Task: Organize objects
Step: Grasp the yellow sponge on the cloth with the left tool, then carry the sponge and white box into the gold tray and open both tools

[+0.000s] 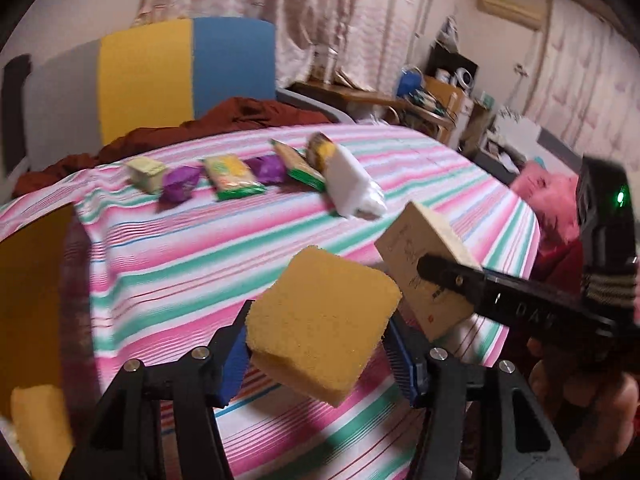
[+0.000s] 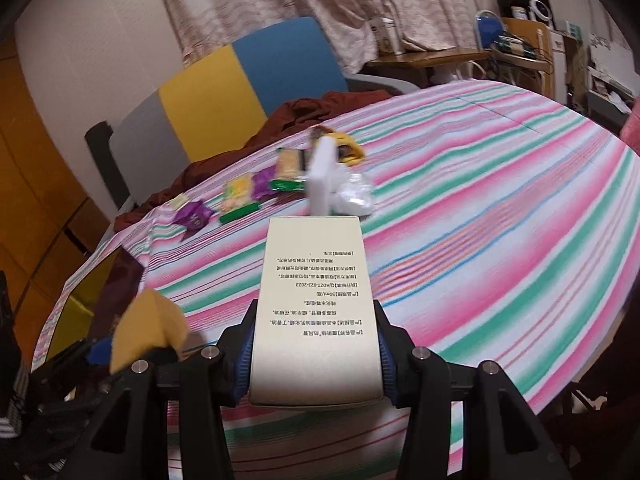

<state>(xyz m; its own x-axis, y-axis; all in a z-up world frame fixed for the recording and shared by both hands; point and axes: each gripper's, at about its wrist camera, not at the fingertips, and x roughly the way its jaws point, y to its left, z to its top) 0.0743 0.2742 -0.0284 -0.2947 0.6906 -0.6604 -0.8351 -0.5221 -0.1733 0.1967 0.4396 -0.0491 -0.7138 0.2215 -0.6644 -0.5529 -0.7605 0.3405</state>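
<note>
The yellow sponge sits tilted between the blue pads of the left gripper, lifted clear of the striped bed cover; the jaws are clamped on its two sides, so the soft block hangs corner-down without sagging out. Just beside it, to its right in the left wrist view, the cream box is carried flat and lengthwise by the right gripper, whose jaws grip its long sides near the rear end, leaving the printed face up and the far end pointing toward the row ahead. Both things appear to be held high and forward because they are on their way to join that row, which runs along the far side of the bed near the rumpled brown blanket: a small pale box, a purple sachet, a yellow-green packet, a second purple sachet, a green-edged packet, a yellow-brown wrapper and a white block with clear wrapping at the near end. The open stretch of cover nearest the white block looks like the likely next slot, so the line would grow toward the bed's near right edge. Behind the bed stands a grey, yellow and blue headboard.
</note>
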